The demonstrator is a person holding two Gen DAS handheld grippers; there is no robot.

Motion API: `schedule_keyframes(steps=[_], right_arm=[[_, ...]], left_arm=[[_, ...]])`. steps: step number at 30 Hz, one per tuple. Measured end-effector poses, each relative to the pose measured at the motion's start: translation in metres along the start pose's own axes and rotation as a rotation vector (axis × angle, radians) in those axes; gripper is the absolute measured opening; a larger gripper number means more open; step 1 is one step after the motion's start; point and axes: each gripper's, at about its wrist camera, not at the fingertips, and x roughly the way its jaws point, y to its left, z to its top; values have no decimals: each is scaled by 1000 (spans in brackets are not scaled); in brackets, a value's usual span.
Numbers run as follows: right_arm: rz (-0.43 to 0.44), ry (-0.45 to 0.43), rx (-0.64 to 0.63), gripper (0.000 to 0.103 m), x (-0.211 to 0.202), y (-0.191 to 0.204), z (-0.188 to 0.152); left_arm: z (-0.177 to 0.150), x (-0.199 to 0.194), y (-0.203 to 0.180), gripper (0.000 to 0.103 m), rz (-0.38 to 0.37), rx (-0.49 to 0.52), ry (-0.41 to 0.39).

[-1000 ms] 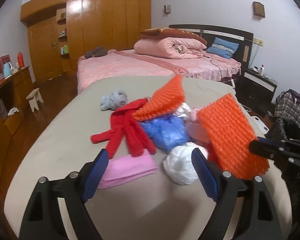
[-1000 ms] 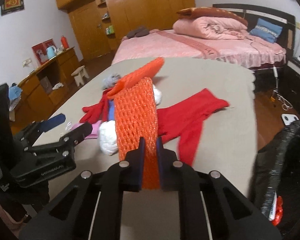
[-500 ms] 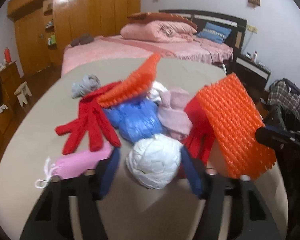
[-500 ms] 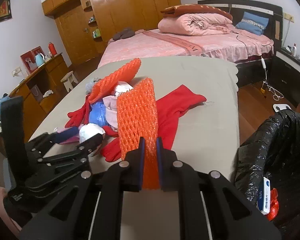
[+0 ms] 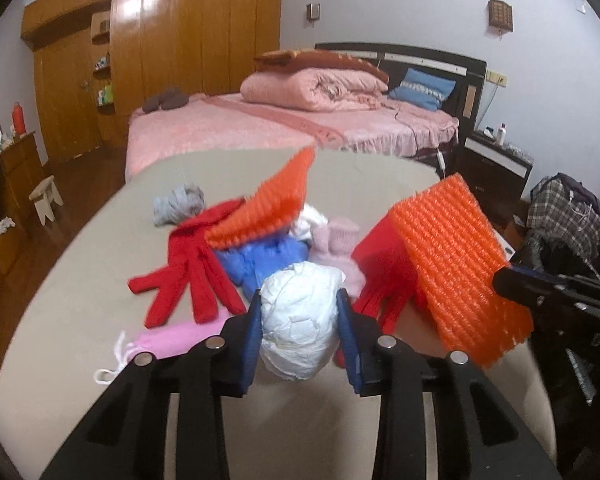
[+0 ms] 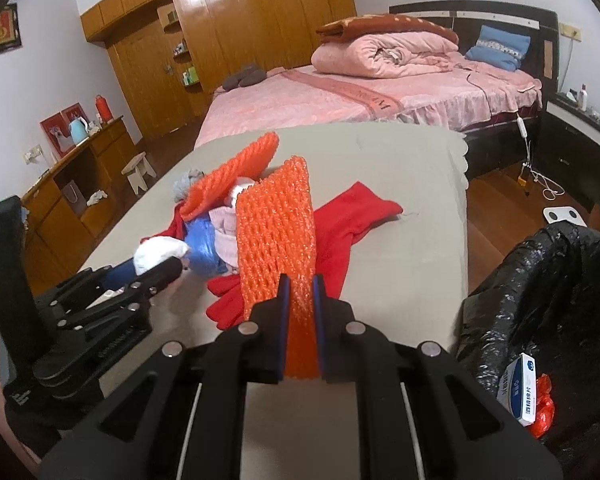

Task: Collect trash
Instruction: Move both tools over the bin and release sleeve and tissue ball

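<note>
**Both tongs busy at the pile on the table**

The left tongs point(image 5: 299, 334) are closing on a white paper ball point(image 5: 298, 324), which is sitting squarely between the two blue pads at the near edge of the pile; the pads are lying against its sides, so it is being gripped. Seen from the right wrist, the same ball point(image 6: 158, 254) is showing at the tip of the left tongs point(image 6: 148, 270), on the left of the table point(image 6: 412, 184).

The right tongs point(image 6: 300, 312) are nearly closed and are pinching the near end of an orange foam net point(image 6: 278, 240), which is standing up and away from them over the pile. From the left wrist this net point(image 5: 456, 264) is hanging at the right, with the right tongs point(image 5: 512, 280) gripping its lower right edge.

A second orange net point(image 5: 268, 208) is lying on the far side of the pile, over a blue plastic bag point(image 5: 260, 260). A red glove point(image 5: 188, 272) is spreading to the left of the ball, a pink cloth point(image 5: 168, 340) is lying near and left of it, and a pale pink sock point(image 5: 340, 244) is sitting just beyond it. A black trash bag point(image 6: 540, 300) is gaping open at the right of the table, with a small box point(image 6: 518, 392) inside.
</note>
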Motion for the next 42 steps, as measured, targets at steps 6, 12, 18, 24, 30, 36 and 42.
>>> schedule_keyframes(steps=[6, 12, 18, 24, 30, 36, 42], right_arm=[[-1, -34, 7, 11, -15, -1, 9], [-15, -69, 22, 11, -33, -9, 19], [-40, -118, 34, 11, -58, -21, 25], [-90, -164, 64, 11, -87, -44, 27], [-155, -198, 101, 11, -111, -71, 22], [-231, -221, 148, 11, -134, -103, 10], [-306, -232, 201, 11, -154, -134, -9]], left_arm=[[20, -17, -3, 35, -7, -1, -45], [36, -30, -14, 35, -32, 7, -86], [49, -39, -29, 35, -70, 16, -113], [57, -44, -59, 35, -131, 49, -131], [61, -51, -95, 35, -204, 87, -146], [65, -55, -133, 35, -271, 132, -160], [69, -56, -174, 35, -341, 174, -163]])
